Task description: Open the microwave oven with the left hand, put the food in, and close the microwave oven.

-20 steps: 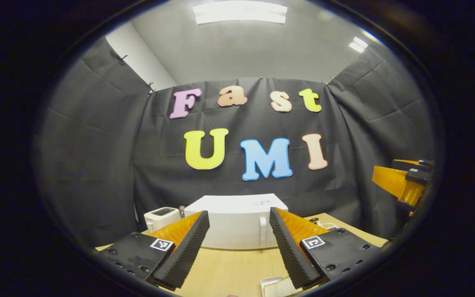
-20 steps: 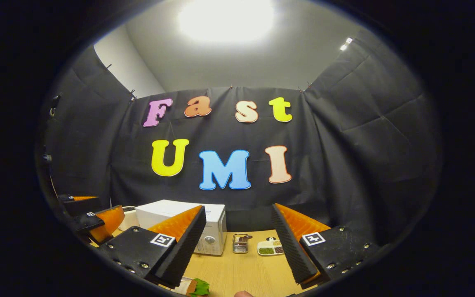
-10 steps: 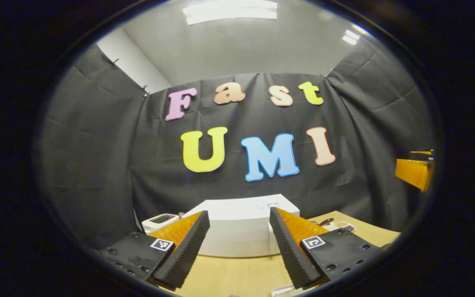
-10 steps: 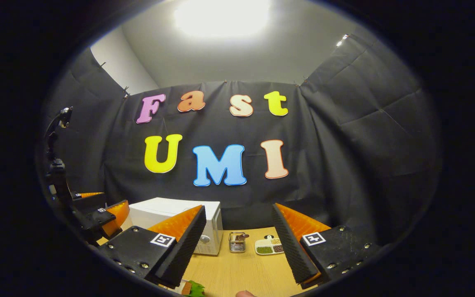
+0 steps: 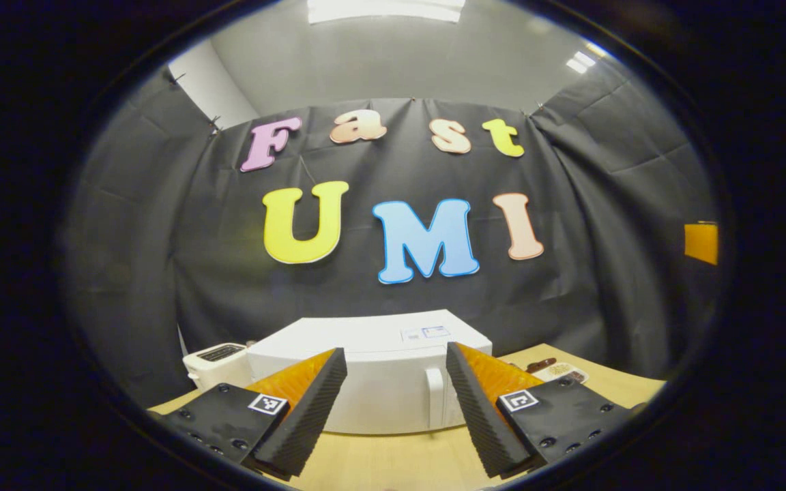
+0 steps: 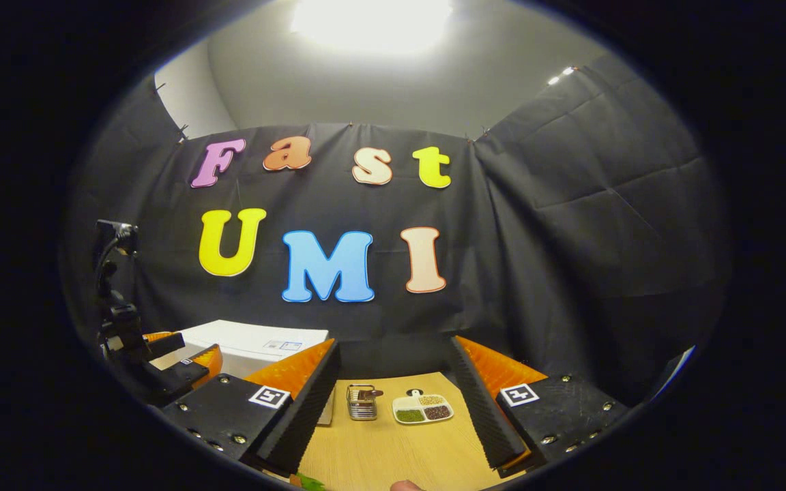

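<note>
In the left gripper view, a pale wooden counter [image 5: 393, 460] runs up to a black cloth wall [image 5: 127, 239] that closes the booth on three sides, under a grey ceiling with two lit panels. One white microwave oven [image 5: 372, 372] stands at the back of the counter, door shut, its upright handle [image 5: 436, 397] toward the right of its front. One white toaster [image 5: 219, 363] sits just beside it on the left; one small dish [image 5: 560, 372] lies to its right. The left hand-held gripper [image 5: 393, 409] is open with nothing between its fingers, aimed at the oven front, with bare counter between them.

In the right gripper view, the same counter [image 6: 393, 453] lies open ahead. The microwave oven [image 6: 250, 341] sits far left, with the left hand-held gripper [image 6: 181, 365] in front of it. One small metal rack [image 6: 362, 402] and one sectioned dish [image 6: 422, 408] stand near the back wall, close together. The right hand-held gripper [image 6: 393, 409] is spread wide and empty. A scrap of green food [image 6: 308, 483] shows at the bottom edge, near the counter's front.
</note>
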